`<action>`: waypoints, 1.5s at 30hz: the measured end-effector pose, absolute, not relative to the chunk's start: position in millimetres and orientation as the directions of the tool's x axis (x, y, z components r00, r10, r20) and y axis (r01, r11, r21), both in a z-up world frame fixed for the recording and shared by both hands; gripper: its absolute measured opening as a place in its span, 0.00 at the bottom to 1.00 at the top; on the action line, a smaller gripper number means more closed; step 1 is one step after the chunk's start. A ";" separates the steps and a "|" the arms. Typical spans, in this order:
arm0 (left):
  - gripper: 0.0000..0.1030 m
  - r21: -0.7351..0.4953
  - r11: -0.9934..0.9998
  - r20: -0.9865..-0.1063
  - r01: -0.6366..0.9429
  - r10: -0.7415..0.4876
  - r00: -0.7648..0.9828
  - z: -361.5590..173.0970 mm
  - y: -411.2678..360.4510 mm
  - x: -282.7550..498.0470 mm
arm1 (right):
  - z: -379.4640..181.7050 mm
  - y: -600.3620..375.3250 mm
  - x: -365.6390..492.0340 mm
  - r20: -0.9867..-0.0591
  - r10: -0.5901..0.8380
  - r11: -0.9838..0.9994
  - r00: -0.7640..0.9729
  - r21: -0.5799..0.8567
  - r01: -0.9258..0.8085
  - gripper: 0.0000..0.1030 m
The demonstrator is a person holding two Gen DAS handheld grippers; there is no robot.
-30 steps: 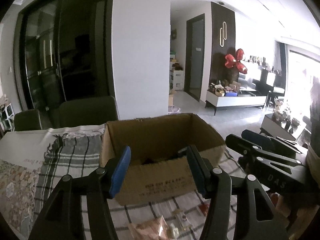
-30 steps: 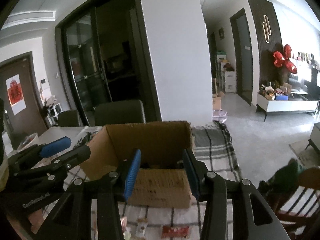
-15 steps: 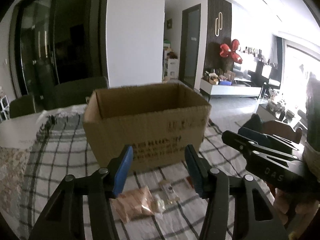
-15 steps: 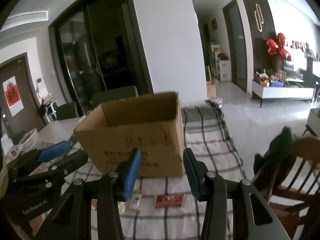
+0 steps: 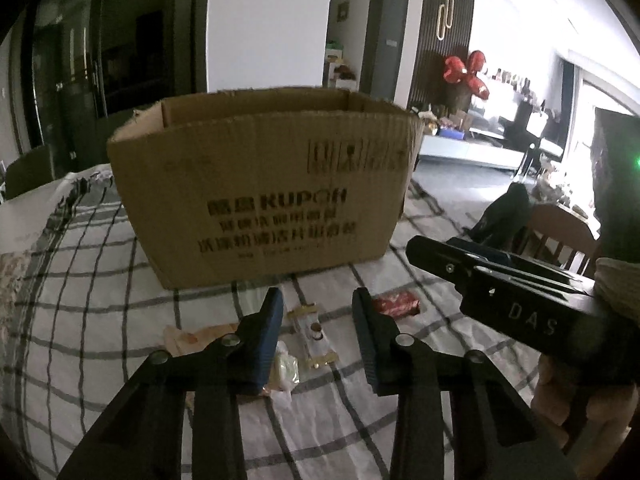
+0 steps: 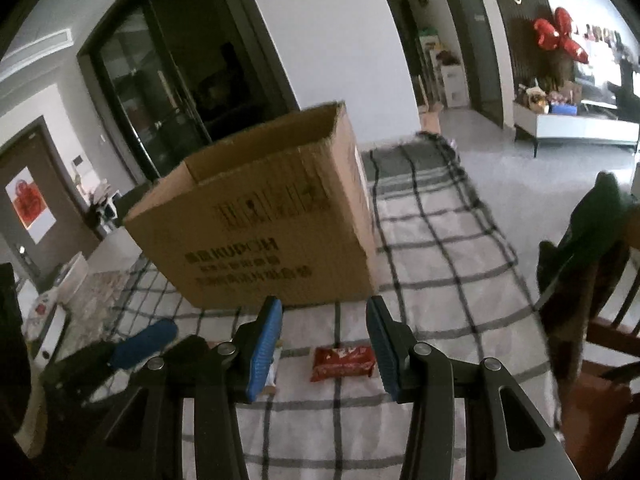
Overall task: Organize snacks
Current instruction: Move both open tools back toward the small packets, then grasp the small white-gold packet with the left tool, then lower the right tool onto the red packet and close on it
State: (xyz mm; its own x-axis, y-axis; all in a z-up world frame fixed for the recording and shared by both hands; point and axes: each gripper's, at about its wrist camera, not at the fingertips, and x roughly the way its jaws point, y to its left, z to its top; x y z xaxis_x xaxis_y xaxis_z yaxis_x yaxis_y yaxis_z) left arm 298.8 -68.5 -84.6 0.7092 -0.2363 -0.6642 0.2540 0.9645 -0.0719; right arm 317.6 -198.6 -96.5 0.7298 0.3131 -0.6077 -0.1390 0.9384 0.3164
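Item 1. Cardboard box (image 5: 264, 192): open-topped, upright on the checked cloth (image 5: 80, 300) covering the surface, just beyond both pairs of fingers. Contents not visible.

Item 2. Left gripper (image 5: 318, 336): fingers narrow and closing, nothing pressed between them. Seen through the gap, on the cloth below: a clear packet with gold ends (image 5: 314, 330). Under the left finger: a pale wrapped sweet (image 5: 286, 372) and a tan packet (image 5: 192, 334).

Item 3. Right gripper (image 6: 326, 346): fingers moderately apart, empty. A red wrapper (image 6: 343, 363) lies flat on the cloth in the gap, close to the right finger, not touched.

Item 4. Snacks: all loose on the cloth between fingers and box; none yet in the box, as far as can be seen.

Risks, as judged:
- Left fingers closing before reaching the clear packet may shut on air or only nip an edge, which could slip out.
- Packets lie crowded; a finger may drag the sweet or catch the cloth.
- The red wrapper lies flat and off-centre; the right finger may push it aside.
- The two grippers work near each other and could collide.
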 end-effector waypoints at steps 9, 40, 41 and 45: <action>0.29 -0.112 0.972 -0.720 0.206 -0.223 0.658 -119.8 -75.3 316.2 | -122.1 -207.1 318.4 -0.618 0.304 0.939 0.725 0.321 -0.120 0.44; 0.20 -0.174 0.976 -0.736 0.135 -0.220 0.640 -146.4 -53.1 314.9 | -143.6 -199.2 320.8 -0.654 0.321 0.935 0.685 0.333 -0.120 0.44; 0.20 -0.186 0.974 -0.730 0.131 -0.226 0.645 -145.3 -50.7 313.5 | -144.2 -197.5 320.8 -0.656 0.323 0.935 0.683 0.332 -0.123 0.44; 0.20 -0.206 0.972 -0.702 0.116 -0.229 0.674 -138.3 -42.1 308.2 | -146.4 -193.0 321.8 -0.666 0.313 0.941 0.677 0.315 -0.125 0.44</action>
State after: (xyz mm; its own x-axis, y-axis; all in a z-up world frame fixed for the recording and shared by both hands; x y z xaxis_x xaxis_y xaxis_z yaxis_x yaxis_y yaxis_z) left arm 308.2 -42.1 -138.3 0.6739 -0.2292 -0.7024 0.1158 0.9717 -0.2060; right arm 321.8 -193.0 -146.4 0.6775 0.3125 -0.6658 -0.1250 0.9410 0.3145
